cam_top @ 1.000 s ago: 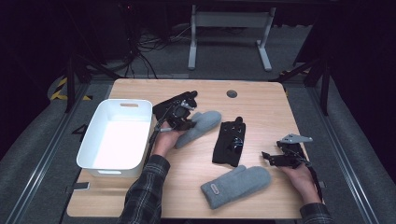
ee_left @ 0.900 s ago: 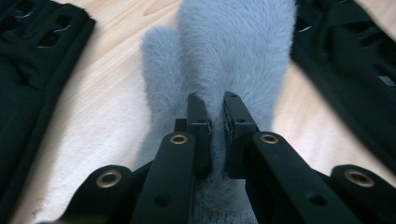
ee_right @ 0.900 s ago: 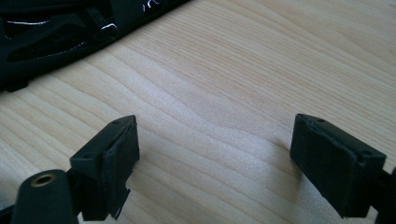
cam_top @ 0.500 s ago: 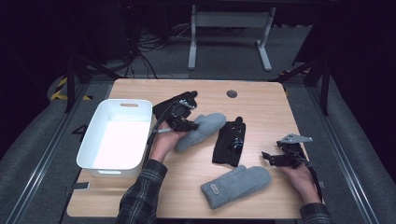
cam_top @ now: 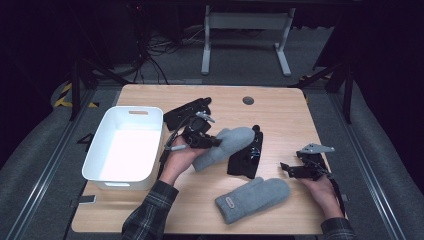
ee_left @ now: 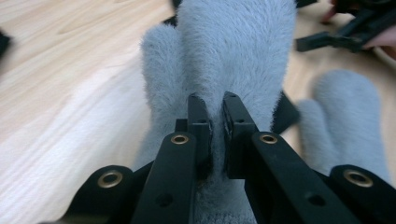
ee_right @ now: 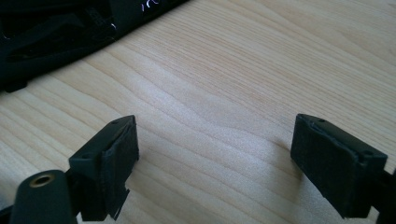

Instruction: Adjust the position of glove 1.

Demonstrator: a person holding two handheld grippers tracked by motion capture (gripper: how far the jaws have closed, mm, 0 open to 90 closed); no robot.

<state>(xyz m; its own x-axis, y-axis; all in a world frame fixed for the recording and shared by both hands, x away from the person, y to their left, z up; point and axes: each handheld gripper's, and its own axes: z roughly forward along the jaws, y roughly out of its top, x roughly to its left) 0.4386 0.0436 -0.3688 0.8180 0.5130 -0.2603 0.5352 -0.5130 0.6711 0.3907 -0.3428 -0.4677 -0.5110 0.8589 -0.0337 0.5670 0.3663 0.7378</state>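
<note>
My left gripper (cam_top: 210, 141) is shut on the cuff end of a fluffy grey mitten (cam_top: 227, 145), which hangs lifted off the wooden table (cam_top: 280, 115). In the left gripper view the two jaws (ee_left: 215, 105) pinch a fold of that mitten (ee_left: 233, 46). A second grey mitten (cam_top: 252, 199) lies flat near the front edge, and it appears again as the second mitten (ee_left: 348, 126) past my left jaws. A black glove (cam_top: 245, 157) lies between the two mittens. My right gripper (cam_top: 292, 162) rests at the right, open, with bare wood between its pads (ee_right: 109, 149).
A white plastic bin (cam_top: 125, 145) stands at the left of the table. Another black glove (cam_top: 185, 112) lies behind my left gripper. A round grommet (cam_top: 248, 100) sits in the tabletop at the back. A dark glove (ee_right: 56, 32) lies ahead of my right jaws.
My left gripper has carried the grey mitten upward and a little to the right, toward the black glove. The right gripper has stayed where it was.
</note>
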